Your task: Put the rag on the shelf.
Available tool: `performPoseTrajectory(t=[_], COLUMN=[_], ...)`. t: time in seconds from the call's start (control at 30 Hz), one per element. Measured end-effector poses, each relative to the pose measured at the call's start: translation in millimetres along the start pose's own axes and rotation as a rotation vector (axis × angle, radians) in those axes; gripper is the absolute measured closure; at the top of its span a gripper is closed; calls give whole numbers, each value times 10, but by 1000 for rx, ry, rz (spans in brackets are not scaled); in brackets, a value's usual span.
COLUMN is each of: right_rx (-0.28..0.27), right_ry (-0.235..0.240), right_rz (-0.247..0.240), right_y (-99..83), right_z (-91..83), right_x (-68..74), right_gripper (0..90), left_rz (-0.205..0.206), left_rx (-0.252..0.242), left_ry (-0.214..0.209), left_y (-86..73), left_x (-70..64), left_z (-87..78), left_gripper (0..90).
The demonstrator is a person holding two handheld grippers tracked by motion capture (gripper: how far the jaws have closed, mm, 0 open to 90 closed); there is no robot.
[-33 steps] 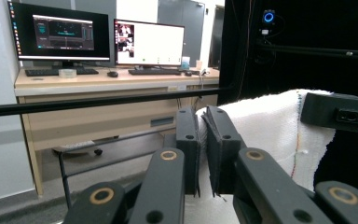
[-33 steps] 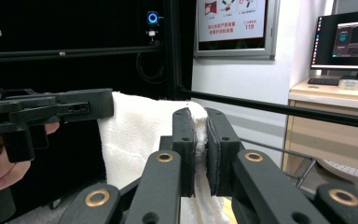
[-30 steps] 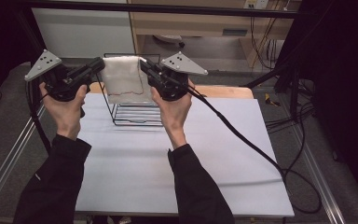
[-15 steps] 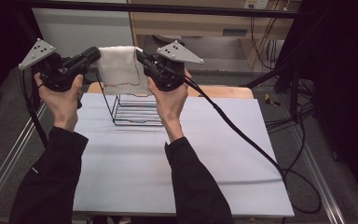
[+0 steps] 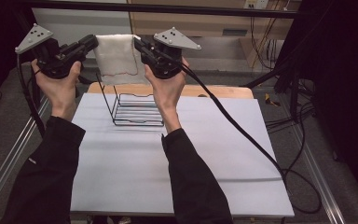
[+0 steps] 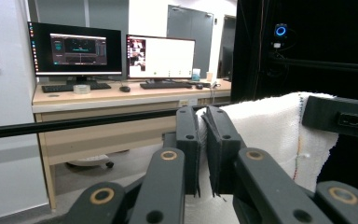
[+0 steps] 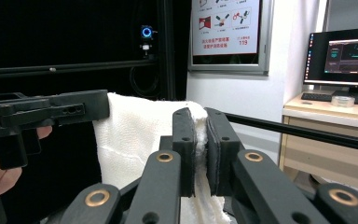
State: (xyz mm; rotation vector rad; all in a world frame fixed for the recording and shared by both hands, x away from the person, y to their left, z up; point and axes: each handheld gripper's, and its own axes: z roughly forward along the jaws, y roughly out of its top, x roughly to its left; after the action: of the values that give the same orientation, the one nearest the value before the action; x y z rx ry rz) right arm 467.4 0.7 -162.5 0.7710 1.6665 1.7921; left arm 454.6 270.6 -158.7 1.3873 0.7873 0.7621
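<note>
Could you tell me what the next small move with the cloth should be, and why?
Probably lower both grippers together toward the wire rack. The left gripper and right gripper each pinch a top corner of the white cloth, which hangs spread above and just behind the rack.

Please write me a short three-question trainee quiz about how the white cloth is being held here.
1. True or false: the white cloth lies flat on the table.
2. What grips the cloth's two upper corners?
3. What stands below the cloth: A a wire rack, B a bowl, C a box?

Key:
1. False; it hangs in the air.
2. The left gripper and the right gripper, both shut on it.
3. A, the wire rack.
</note>
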Motion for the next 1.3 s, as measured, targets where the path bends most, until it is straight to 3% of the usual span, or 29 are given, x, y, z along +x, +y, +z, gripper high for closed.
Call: performPoseTrajectory(t=[0.73, 0.93, 1.3], right_rx=[7, 25, 55], right_ry=[-27, -35, -51], right_rz=[-8, -1, -11], right_y=[124, 95, 32], right_z=[292, 399, 541], right_x=[-141, -213, -314], right_gripper=[837, 838, 838], left_rz=[4, 15, -14], left_rx=[24, 42, 66], left_ry=[32, 45, 47], left_y=[166, 160, 48], left_x=[185, 245, 375], left_z=[271, 372, 569], left_gripper=[840, 840, 840])
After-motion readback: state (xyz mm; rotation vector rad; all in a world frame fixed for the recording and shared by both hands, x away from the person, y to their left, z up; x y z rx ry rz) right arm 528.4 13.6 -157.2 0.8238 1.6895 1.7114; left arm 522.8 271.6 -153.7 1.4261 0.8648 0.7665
